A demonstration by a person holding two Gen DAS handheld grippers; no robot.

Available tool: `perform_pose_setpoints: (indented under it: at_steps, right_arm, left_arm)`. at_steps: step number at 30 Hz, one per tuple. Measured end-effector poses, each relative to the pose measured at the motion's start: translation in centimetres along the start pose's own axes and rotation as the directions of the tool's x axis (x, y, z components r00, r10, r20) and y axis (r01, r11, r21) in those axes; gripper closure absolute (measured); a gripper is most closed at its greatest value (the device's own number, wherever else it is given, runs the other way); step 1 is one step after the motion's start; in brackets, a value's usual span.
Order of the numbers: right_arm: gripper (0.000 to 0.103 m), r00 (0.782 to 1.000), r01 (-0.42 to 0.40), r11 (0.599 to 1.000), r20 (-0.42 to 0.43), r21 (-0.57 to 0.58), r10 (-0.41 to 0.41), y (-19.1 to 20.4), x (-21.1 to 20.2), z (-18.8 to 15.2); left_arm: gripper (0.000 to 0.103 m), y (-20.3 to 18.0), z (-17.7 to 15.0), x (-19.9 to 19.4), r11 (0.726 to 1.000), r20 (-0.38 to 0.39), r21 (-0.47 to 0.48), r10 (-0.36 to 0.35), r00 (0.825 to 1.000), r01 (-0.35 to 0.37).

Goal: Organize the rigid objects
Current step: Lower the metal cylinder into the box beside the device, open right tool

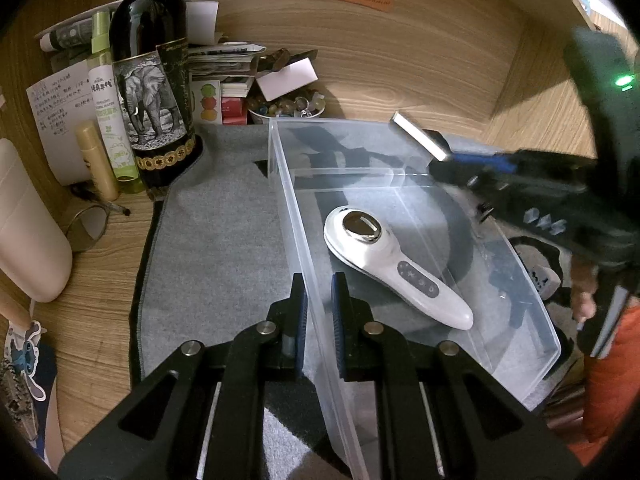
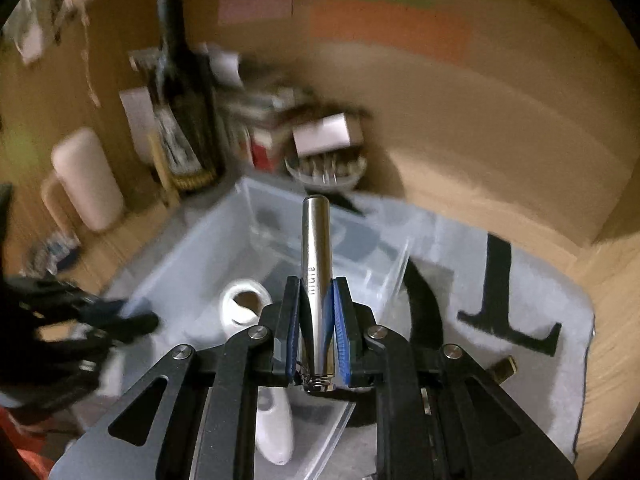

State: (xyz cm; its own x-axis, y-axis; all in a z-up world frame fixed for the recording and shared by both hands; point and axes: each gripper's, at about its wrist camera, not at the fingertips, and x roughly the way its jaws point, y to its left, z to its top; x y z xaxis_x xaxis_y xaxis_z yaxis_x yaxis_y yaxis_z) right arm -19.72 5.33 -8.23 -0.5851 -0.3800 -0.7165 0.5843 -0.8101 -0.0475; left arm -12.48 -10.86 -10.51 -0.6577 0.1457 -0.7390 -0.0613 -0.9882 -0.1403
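Observation:
A clear plastic bin (image 1: 288, 200) stands on a grey mat (image 1: 216, 240). Inside it lies a white handheld device (image 1: 396, 272) with a round metal head. My left gripper (image 1: 319, 312) is shut on the bin's left wall, one finger on each side. My right gripper (image 2: 316, 312) is shut on a silver metal tube (image 2: 316, 248) and holds it above the bin (image 2: 192, 256); the tube (image 1: 418, 136) also shows at the bin's far right corner in the left wrist view. The white device (image 2: 272, 420) lies below the right gripper. The right wrist view is blurred.
A dark wine bottle (image 1: 152, 80), a green spray bottle (image 1: 106, 96), a small tan tube (image 1: 96, 160), papers and a bowl of small items (image 1: 286, 108) crowd the back left of the wooden desk. A beige case (image 1: 28, 232) lies at left. A wooden wall rises behind.

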Motion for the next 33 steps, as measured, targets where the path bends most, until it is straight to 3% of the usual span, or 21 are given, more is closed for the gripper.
perform_pose_setpoints:
  at_steps: [4, 13, 22, 27, 31, 33]
  right_arm:
    - [0.089, 0.997, 0.010, 1.000, -0.078, -0.026, -0.012, 0.1, 2.2, -0.6]
    - [0.089, 0.986, -0.027, 0.998, -0.167, -0.052, 0.018, 0.8, 4.0, -0.9]
    - [0.087, 0.990, -0.019, 0.999, -0.143, -0.045, 0.012, 1.1, 3.2, -0.7]
    - [0.061, 0.997, 0.015, 0.999, -0.071, -0.038, -0.017, 0.8, 1.0, -0.5]
    - [0.027, 0.997, 0.082, 0.996, 0.010, -0.021, -0.082, 0.3, -1.3, -0.3]
    - [0.020, 0.993, 0.107, 0.994, 0.051, 0.005, -0.107, -0.4, -2.8, -0.2]
  left_arm:
    - [0.091, -0.1, 0.1, 0.1, 1.000, 0.001, -0.005, -0.004, 1.000, 0.004]
    - [0.091, -0.2, 0.0, 0.1, 1.000, 0.002, -0.004, -0.004, 1.000, 0.004]
    - [0.091, -0.2, 0.0, 0.1, 1.000, 0.003, -0.002, -0.004, 1.000, 0.004]
    - [0.091, -0.2, 0.0, 0.1, 1.000, 0.002, 0.001, -0.001, 1.000, 0.001]
    - [0.091, -0.2, -0.1, 0.1, 1.000, 0.002, 0.002, 0.000, 1.000, 0.000]
    - [0.091, -0.2, -0.1, 0.0, 1.000, 0.002, 0.002, 0.000, 1.000, 0.000]
